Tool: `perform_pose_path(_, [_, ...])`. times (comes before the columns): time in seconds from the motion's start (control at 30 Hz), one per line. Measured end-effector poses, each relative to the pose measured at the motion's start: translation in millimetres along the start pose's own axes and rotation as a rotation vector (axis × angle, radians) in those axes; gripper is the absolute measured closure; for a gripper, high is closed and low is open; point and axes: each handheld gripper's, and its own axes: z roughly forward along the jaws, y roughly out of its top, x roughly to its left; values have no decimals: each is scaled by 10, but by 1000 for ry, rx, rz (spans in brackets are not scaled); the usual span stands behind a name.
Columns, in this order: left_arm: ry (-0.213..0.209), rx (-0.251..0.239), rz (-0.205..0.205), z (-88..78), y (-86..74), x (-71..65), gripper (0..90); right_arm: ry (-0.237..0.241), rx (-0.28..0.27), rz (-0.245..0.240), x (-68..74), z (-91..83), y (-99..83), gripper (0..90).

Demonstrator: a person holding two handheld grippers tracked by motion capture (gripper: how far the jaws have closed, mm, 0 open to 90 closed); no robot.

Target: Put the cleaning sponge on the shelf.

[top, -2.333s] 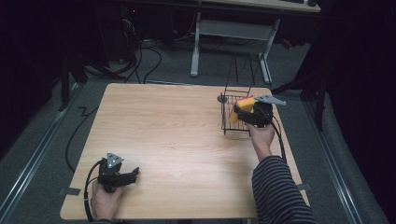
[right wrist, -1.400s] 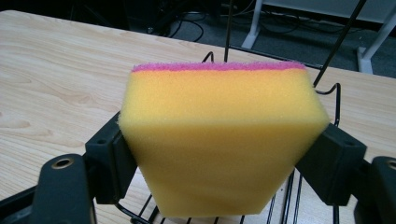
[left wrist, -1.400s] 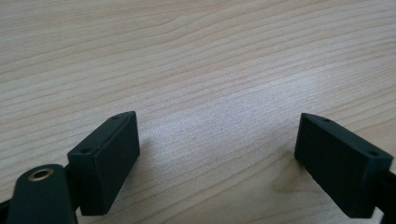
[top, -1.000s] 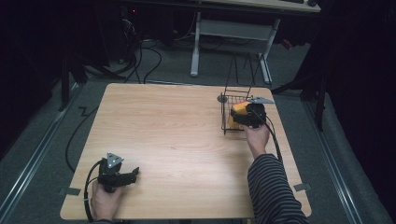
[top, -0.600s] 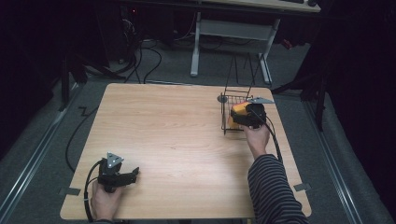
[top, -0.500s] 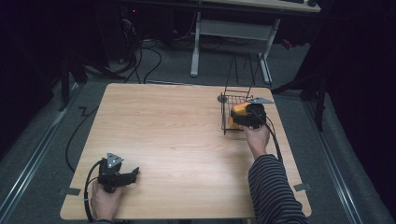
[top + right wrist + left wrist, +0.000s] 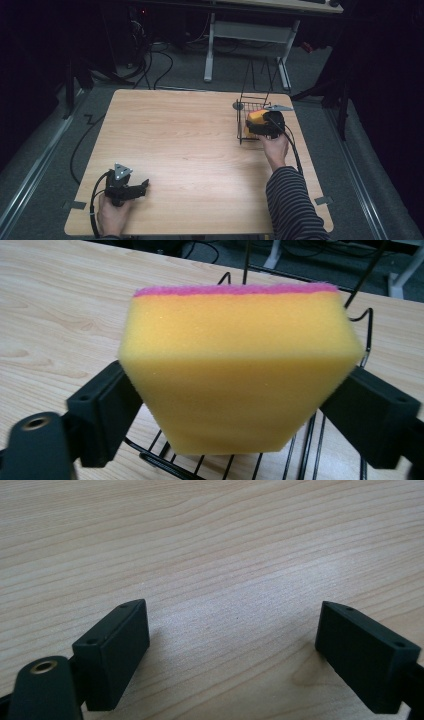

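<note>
- We see the right gripper [image 7: 251,128] at the far right of the wooden table [image 7: 190,150], its jaws pressed against the two sides of a yellow sponge [image 7: 240,365] and squeezing it inward.
- From the right gripper view, we note a pink scouring layer [image 7: 235,289] along the sponge's far top edge, and the sponge sits above the black wire rack [image 7: 300,460], whose bars show beneath it.
- In the high view, we find the sponge [image 7: 256,118] over the near part of the wire rack [image 7: 248,105], which stands on the table near its far right edge; we cannot tell whether the sponge touches the wires.
- We see the person's right hand [image 7: 274,148], in a striped sleeve [image 7: 292,200], gripping the tool from behind.
- We find the left gripper [image 7: 142,186] resting low at the table's near left corner, held by the left hand [image 7: 112,215].
- In the left gripper view its jaws stand wide apart, with bare wood grain between them.
</note>
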Motion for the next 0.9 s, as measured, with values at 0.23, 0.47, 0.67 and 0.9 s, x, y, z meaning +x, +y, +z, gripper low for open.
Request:
perform_pose_path(0.23, [0,0,0,0,0,0,146,20,-7,7,10,-93,20,41])
perform_pose_path(0.47, [0,0,0,0,0,0,146,23,-22,2,46,-237,42,24])
perform_pose_path(0.67, [0,0,0,0,0,0,146,24,-49,1,47,-382,64,24])
perform_pose_path(0.9, [-1,0,0,0,0,0,146,16,-76,4,27,-545,38,59])
